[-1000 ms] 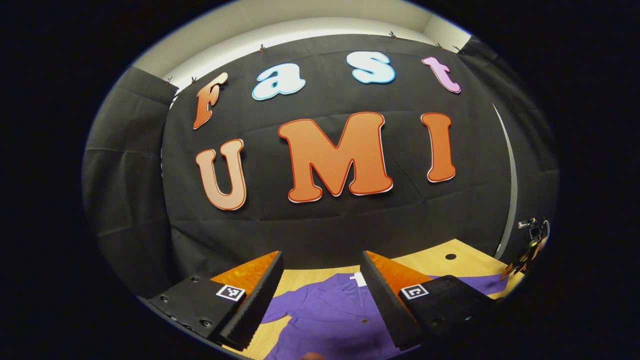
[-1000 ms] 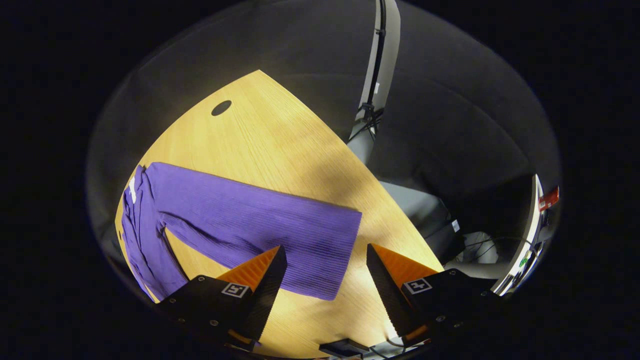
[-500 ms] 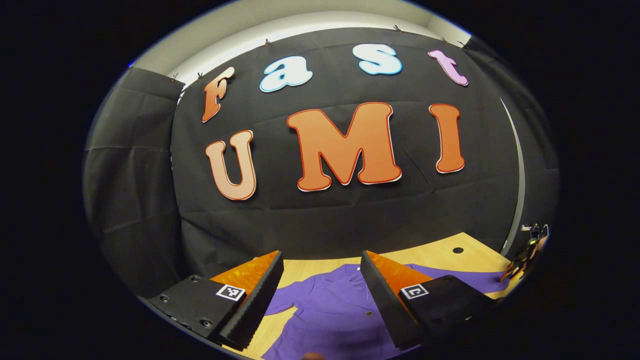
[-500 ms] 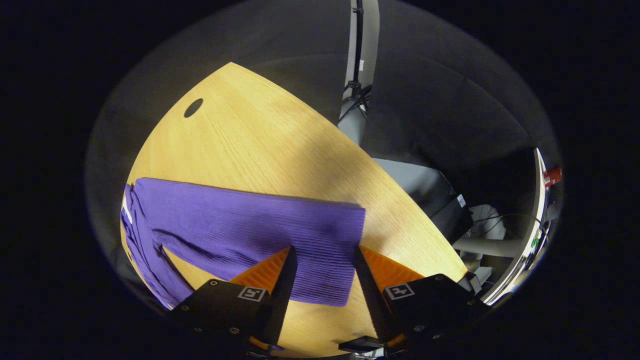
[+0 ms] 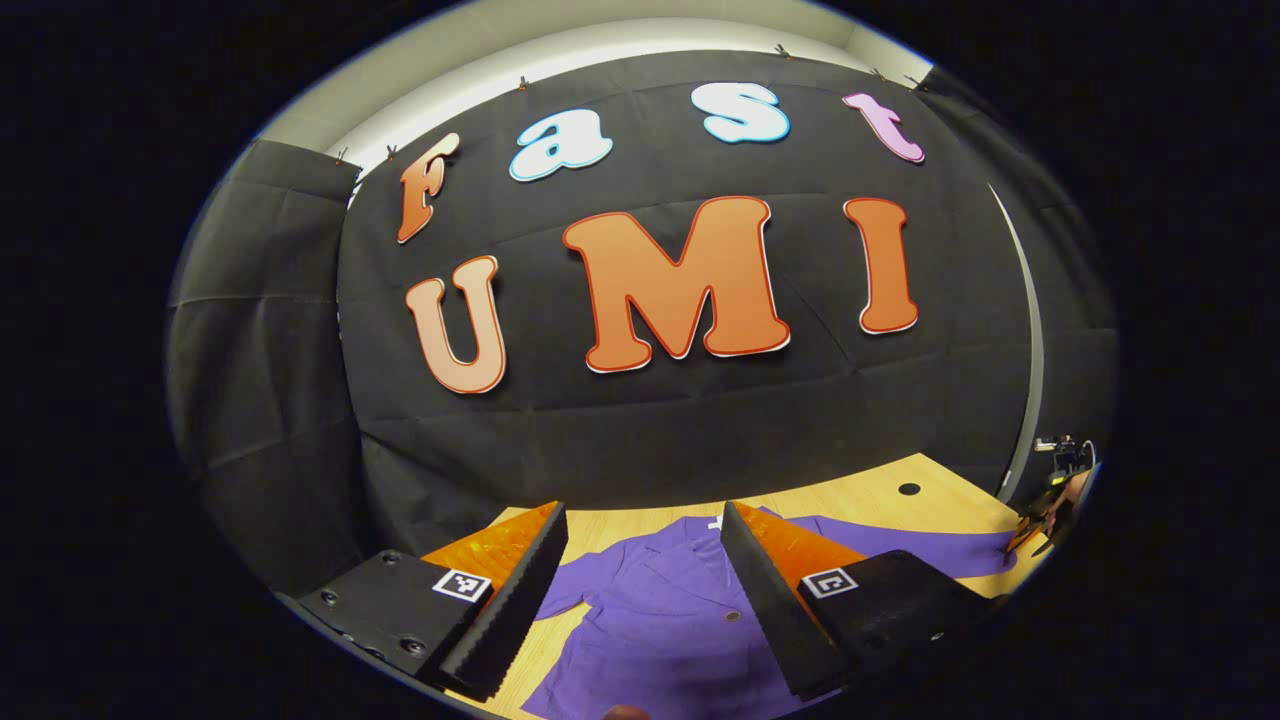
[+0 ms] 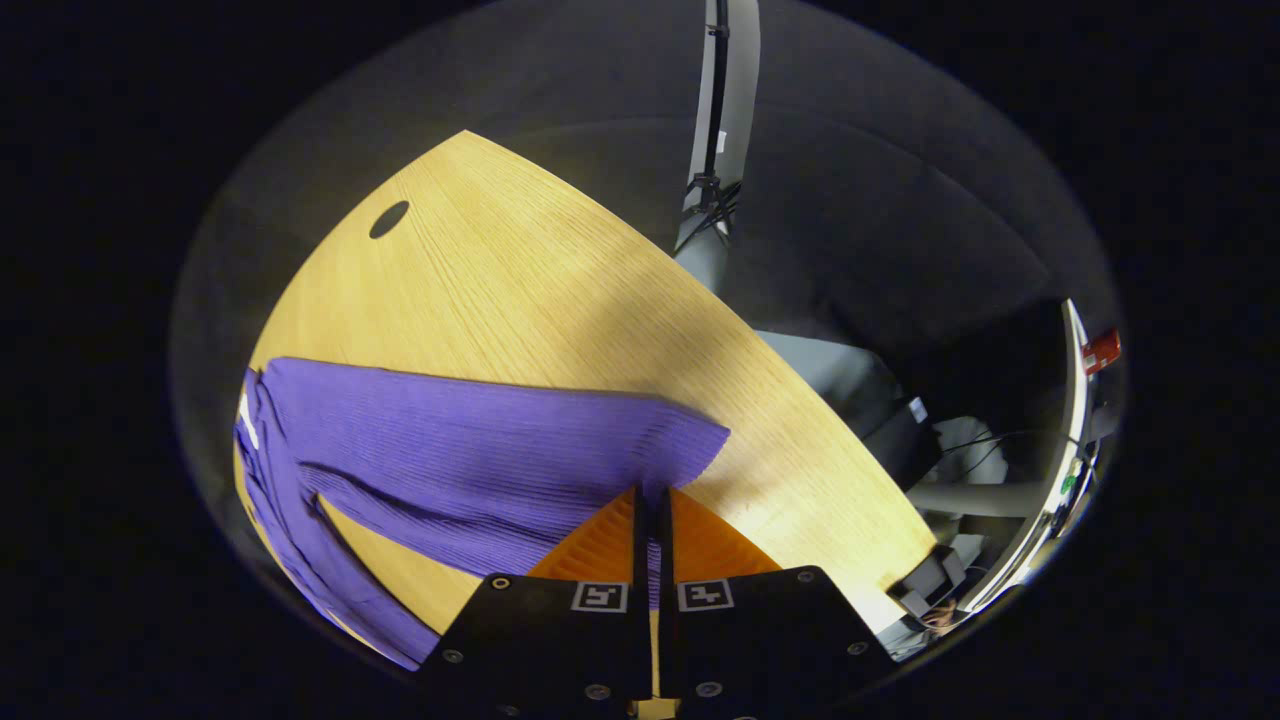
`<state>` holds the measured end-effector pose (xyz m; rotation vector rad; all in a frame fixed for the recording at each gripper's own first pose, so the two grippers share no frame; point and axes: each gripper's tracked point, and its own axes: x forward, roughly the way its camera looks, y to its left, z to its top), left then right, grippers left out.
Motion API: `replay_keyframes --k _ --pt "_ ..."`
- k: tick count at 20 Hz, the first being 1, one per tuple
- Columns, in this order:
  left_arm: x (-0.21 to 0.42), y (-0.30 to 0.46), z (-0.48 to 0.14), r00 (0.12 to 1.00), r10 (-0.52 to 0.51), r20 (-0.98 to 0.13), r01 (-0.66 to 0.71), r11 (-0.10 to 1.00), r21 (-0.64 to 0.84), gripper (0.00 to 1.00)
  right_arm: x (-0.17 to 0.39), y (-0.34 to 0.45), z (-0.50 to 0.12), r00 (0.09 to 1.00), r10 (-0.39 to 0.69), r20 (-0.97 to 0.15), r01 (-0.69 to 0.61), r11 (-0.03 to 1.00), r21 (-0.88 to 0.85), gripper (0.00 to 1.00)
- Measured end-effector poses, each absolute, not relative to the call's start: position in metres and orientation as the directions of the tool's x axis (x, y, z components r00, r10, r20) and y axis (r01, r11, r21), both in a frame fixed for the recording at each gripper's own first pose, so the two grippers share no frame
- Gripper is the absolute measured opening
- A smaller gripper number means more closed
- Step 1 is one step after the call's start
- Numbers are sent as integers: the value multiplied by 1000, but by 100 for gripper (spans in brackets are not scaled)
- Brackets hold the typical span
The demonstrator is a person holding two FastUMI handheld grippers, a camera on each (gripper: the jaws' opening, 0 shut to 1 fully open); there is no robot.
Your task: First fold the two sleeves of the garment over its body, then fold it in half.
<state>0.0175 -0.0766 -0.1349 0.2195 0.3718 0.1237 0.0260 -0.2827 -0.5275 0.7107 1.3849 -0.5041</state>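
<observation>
A purple buttoned garment (image 5: 660, 620) lies flat on the wooden table (image 5: 880, 500), collar toward the far wall. My left gripper (image 5: 642, 512) hovers open above its chest, with nothing between the fingers. One long purple sleeve (image 6: 480, 440) stretches out across the table (image 6: 520, 270). My right gripper (image 6: 652, 492) is shut on that sleeve's cuff end, and the cloth bunches at the fingertips. In the left gripper view the same sleeve (image 5: 920, 545) runs to the right, where the right gripper (image 5: 1045, 505) shows small at the edge.
A dark round hole (image 6: 389, 219) sits in the table near its far corner. Past the table's right edge are a grey upright post (image 6: 715, 130), cables and a grey box (image 6: 860, 390). The black cloth wall (image 5: 650, 430) stands close behind the table.
My right gripper moved down onto the sleeve's cuff and went from open to shut on it, wrinkling the end. The left gripper stayed open and barely shifted.
</observation>
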Motion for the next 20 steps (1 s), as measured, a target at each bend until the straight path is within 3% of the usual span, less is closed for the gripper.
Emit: replay_keyframes --k 2,10,20 --pt "19 -67 -133 927 153 -343 -73 969 236 97 32 -269 -508 192 161 -968 736 629 250 4" --pt "34 -19 -130 940 97 -326 -37 982 186 97 61 -229 -423 331 117 -937 677 662 322 3" --pt "42 68 -142 932 126 -341 -75 984 159 97 113 -129 -308 452 116 -885 499 789 358 3"
